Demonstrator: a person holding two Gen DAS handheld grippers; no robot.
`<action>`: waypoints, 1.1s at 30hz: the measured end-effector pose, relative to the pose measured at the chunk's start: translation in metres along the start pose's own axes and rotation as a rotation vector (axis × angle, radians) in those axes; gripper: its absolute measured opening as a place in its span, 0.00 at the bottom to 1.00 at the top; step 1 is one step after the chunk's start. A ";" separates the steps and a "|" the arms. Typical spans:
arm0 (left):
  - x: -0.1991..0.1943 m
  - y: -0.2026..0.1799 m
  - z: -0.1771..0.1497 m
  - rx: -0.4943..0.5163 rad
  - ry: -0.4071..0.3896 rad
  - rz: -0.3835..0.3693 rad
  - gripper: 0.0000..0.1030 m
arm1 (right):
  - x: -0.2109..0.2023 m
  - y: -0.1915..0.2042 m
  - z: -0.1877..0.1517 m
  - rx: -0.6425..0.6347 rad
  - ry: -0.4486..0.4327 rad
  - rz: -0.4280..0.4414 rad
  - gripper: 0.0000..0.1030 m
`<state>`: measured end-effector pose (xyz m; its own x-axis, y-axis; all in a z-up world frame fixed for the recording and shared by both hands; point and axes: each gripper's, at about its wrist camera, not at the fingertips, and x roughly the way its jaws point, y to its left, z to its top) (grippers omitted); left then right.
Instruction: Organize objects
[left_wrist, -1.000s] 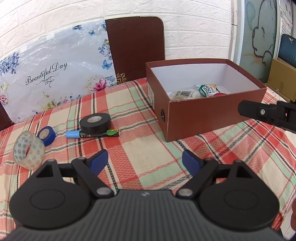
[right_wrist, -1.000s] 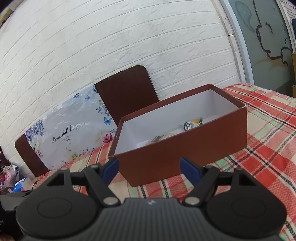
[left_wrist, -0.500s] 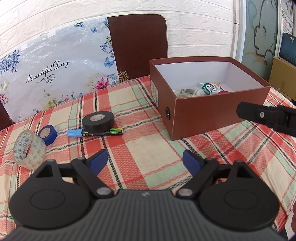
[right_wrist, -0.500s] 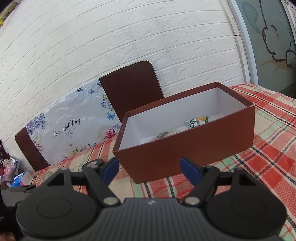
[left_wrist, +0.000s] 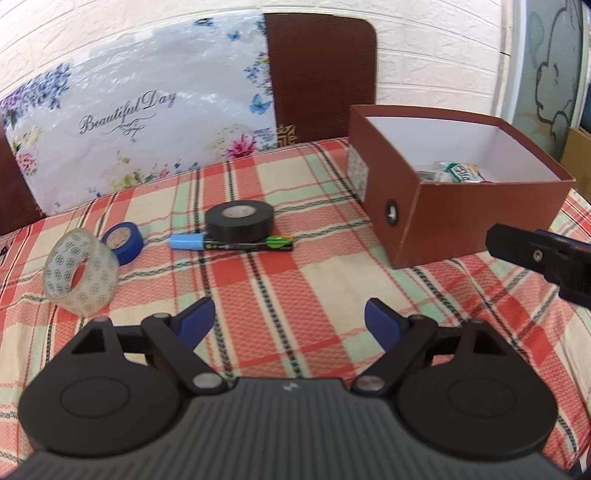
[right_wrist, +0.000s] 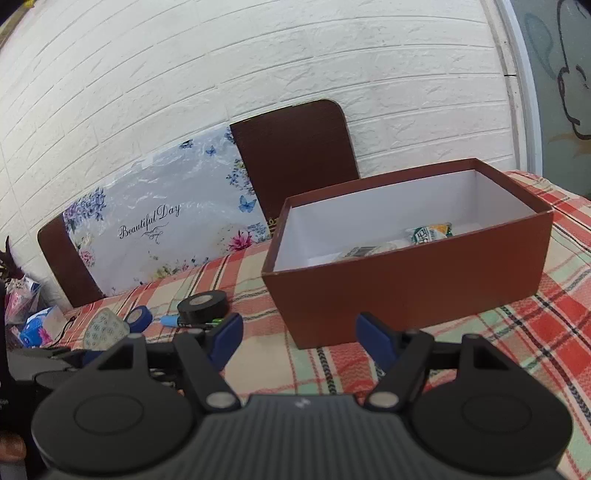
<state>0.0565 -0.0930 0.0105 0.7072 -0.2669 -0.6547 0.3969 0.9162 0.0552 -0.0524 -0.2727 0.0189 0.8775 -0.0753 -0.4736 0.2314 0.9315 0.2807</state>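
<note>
"Beautiful Day" on floral panel (left_wrist: 147, 122)

A white brick-patterned wall (right_wrist: 258, 74) stood behind the table's red-and-green plaid cloth (left_wrist: 314, 280), with a brown chair back (left_wrist: 321, 74) and a floral "Beautiful Day" panel (left_wrist: 140, 110) leaning against it, in daylight.

Counting what is sitting on the checked cloth

Three tape rolls are lying out: black (left_wrist: 240, 220), blue (left_wrist: 123, 242), clear (left_wrist: 79, 271); one marker (left_wrist: 231, 243); one brown box (left_wrist: 476, 218)
</note>
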 end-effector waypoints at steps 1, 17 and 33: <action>0.001 0.005 -0.001 -0.009 0.003 0.005 0.87 | 0.002 0.004 -0.001 -0.009 0.006 0.007 0.68; -0.010 0.140 -0.041 -0.223 0.029 0.202 0.87 | 0.066 0.119 -0.028 -0.251 0.155 0.236 0.68; 0.050 0.240 0.000 -0.288 0.126 0.184 0.75 | 0.165 0.248 -0.059 -0.709 0.137 0.427 0.88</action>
<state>0.1872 0.1133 -0.0094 0.6665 -0.0667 -0.7425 0.0759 0.9969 -0.0215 0.1250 -0.0330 -0.0389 0.7604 0.3359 -0.5558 -0.4684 0.8765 -0.1112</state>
